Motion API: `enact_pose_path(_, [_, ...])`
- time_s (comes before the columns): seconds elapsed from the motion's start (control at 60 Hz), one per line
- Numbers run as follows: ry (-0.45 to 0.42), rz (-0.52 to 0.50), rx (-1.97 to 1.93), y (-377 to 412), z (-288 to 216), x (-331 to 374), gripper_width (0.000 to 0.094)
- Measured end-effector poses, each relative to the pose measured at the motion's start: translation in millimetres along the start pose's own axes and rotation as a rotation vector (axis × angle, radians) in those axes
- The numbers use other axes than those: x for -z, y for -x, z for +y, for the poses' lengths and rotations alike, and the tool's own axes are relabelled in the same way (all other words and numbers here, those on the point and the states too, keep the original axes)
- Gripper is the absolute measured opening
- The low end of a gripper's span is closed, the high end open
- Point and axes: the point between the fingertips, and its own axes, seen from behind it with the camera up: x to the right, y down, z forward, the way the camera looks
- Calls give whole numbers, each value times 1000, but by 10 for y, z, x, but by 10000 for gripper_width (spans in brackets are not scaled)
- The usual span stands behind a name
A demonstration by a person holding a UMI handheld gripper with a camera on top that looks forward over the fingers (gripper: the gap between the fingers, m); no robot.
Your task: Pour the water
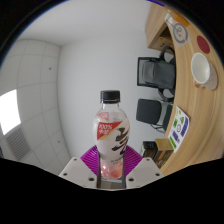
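A clear plastic bottle [110,135] with a black cap [110,96] and a white and red label with black characters stands between my fingers. Pinkish liquid shows in its lower part. My gripper [111,166] is shut on the bottle, and the purple pads [89,160] press on its lower body from both sides. The cap is on. The room appears turned sideways around the bottle, so the bottle is held tilted well over from upright. Beyond the bottle, off to the right, a white cup or bowl [201,68] rests on a wooden table [163,45].
The wooden table also holds a round plate [179,32]. Two black chairs [155,72] [154,112] stand beside the table. A colourful flat item [180,126] lies near them. Pale wall and floor [60,90] fill the space behind the bottle.
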Motion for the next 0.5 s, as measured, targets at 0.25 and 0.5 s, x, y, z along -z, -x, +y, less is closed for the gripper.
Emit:
enact_pose_path(0.25, [-116,-24,-595,-878,-971,206,277])
enact_pose_path(0.5, [-64,26,-653,-1121,-1068,198,276])
